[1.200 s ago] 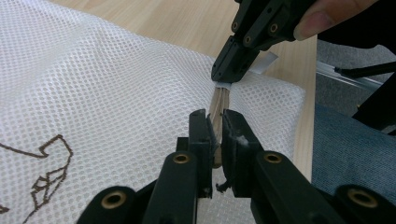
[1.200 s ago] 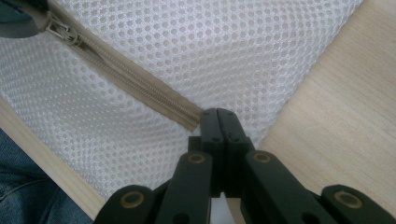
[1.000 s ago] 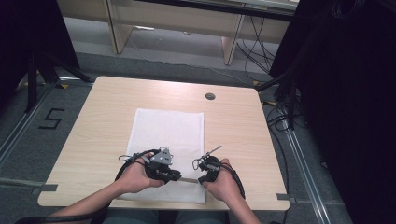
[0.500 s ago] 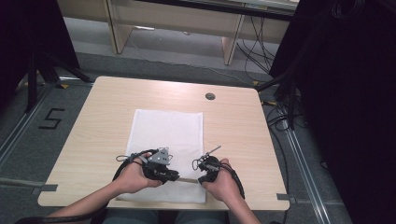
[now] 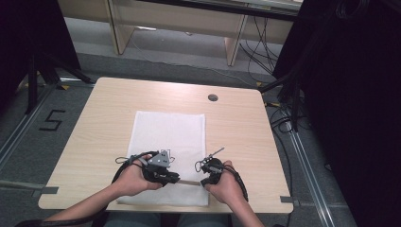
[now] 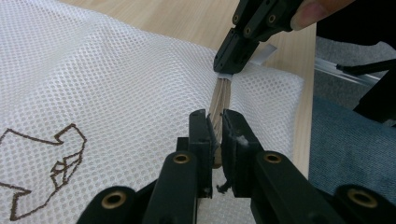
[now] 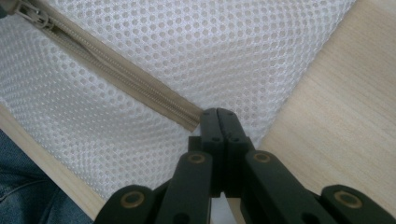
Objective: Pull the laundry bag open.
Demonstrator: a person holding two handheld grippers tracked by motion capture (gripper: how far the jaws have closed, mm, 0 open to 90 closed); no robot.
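Mesh bag (image 5: 170, 137) zipper (image 7: 126, 81), both tools clamped

The right gripper's (image 7: 218, 116) two black jaws are seen pressed together on the end of a beige zipper (image 7: 116, 74), which runs to the upper left across a white mesh laundry bag (image 7: 224, 46); light wooden tabletop (image 7: 341, 135) is shown at right

The tabletop (image 5: 236, 123) is bare on the far half and along both sides of the white mesh bag (image 5: 170, 137); passage there is unobstructed. A small round grommet (image 5: 213, 97) sits flush near the far edge. At the near edge, the left tool (image 5: 176, 178) and right tool (image 5: 202, 178) stand close together, with a narrow gap between them.
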